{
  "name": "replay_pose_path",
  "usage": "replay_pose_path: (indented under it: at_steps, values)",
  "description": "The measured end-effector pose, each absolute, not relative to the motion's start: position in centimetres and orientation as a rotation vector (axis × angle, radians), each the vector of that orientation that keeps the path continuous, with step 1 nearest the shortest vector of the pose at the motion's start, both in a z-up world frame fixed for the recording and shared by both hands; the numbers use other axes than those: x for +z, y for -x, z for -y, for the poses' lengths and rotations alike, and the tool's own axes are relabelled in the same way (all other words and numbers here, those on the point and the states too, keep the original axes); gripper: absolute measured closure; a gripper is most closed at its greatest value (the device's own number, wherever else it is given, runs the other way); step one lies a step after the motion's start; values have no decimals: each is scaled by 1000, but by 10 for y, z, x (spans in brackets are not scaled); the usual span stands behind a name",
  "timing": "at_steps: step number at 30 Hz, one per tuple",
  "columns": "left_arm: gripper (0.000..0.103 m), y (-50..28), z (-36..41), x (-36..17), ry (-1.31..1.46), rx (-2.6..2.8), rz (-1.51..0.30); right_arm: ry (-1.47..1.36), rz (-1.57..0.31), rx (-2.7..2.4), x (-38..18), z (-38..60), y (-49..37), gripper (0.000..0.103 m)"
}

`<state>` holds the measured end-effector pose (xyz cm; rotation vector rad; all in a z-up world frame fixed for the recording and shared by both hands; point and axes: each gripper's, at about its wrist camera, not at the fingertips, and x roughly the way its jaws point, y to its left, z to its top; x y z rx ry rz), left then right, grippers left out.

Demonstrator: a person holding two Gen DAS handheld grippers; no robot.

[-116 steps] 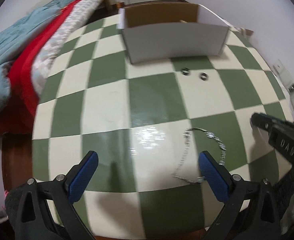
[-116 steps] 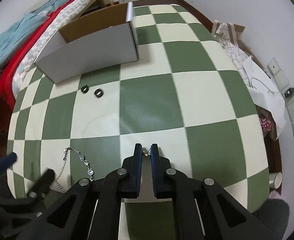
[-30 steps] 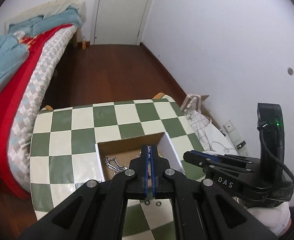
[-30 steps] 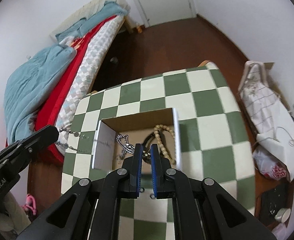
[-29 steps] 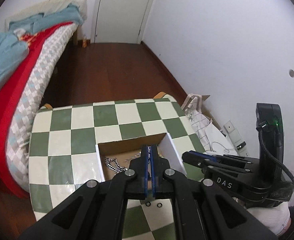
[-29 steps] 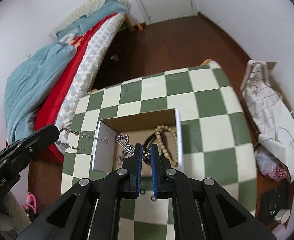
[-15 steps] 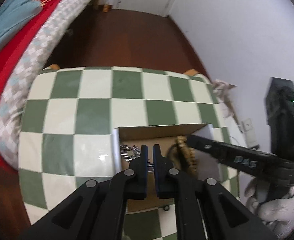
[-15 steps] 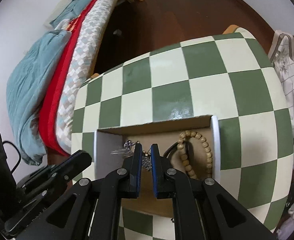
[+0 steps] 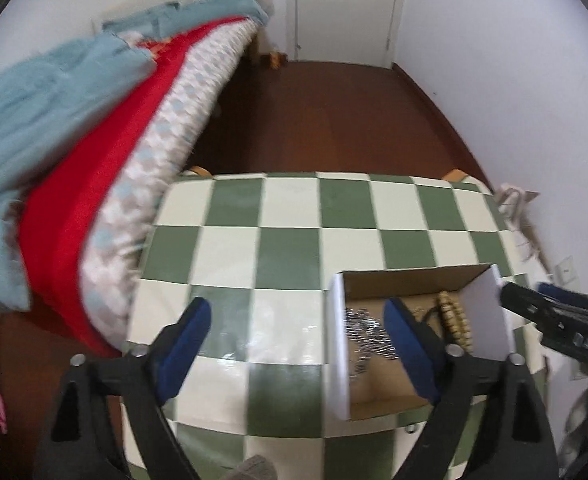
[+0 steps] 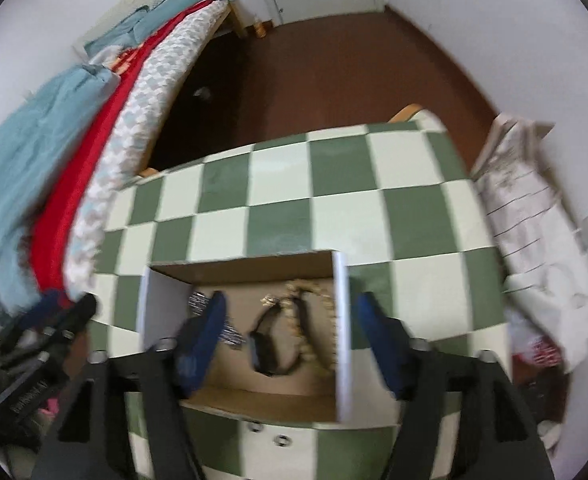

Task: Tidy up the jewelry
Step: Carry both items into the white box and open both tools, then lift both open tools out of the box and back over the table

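Both claws, left (image 9: pixel 294 344) and right (image 10: pixel 290 334), wide open, empty, hovering over box (image 10: pixel 341 320), lower centre; chain (image 9: pixel 367 334) presumably just dropped.

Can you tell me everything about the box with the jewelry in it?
The box is an open cardboard one, white outside and plain brown inside, with no lid. It sits flat on the green and cream checkered table, near the front edge. Inside lie a tan bead strand, a dark band and a silvery chain. Two small rings lie on the table just in front. Both tongs hang open above it, not touching.
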<state>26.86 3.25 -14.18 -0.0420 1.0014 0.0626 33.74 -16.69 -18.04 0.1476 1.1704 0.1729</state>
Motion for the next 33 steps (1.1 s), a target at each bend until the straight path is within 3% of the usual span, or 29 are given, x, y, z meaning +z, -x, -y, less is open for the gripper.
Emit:
replay_pose_path:
  at_steps: [3,6,15,33]
  values:
    - [0,-256,-31,-144,13,87,-1006,-81,-1155,132,-178,167,-321,11]
    - [0,-245,-25,-145,-33,109,-1002,-22,-1157,88,-180,166,-304,1]
    - [0,-211,-16,-122,-47,115,-929,55,-1121,37,-172,163,-259,0]
    - [0,-130,-17,-57,-29,140,-778,48,-922,30,-84,167,-174,0]
